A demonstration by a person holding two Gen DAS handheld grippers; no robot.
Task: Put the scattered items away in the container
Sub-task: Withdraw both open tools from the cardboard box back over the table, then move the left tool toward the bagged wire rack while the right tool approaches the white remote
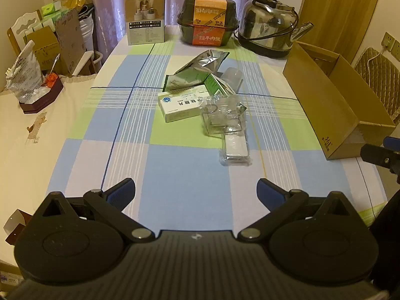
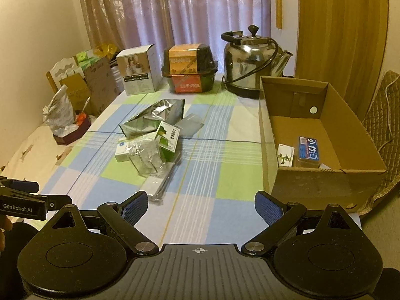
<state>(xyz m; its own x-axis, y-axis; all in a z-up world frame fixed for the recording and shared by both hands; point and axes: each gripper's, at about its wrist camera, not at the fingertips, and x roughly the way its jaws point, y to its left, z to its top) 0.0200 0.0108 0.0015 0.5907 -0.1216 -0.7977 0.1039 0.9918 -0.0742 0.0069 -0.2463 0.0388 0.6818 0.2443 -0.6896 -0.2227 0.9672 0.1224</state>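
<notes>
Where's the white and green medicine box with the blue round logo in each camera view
Left wrist: the medicine box lies at picture centre, left of the clear plastic packet.
Right wrist: the medicine box lies left of centre, partly under that packet.
Shared landmark: the steel kettle at the table's far end.

Left gripper point(image 2: 25, 197) arm: white "GenRobot.AI". Cardboard box point(image 1: 332, 115) near corner: "361°" mark printed sideways, small line beneath illegible. Food bowl point(image 1: 207, 20) lower label: "牛肉饭", first character blurred. Medicine box point(image 1: 181, 106): large characters upside down, partly covered, unreadable. Blue pack point(image 2: 309, 151) inside the cardboard box: white script, undeciphered
</notes>
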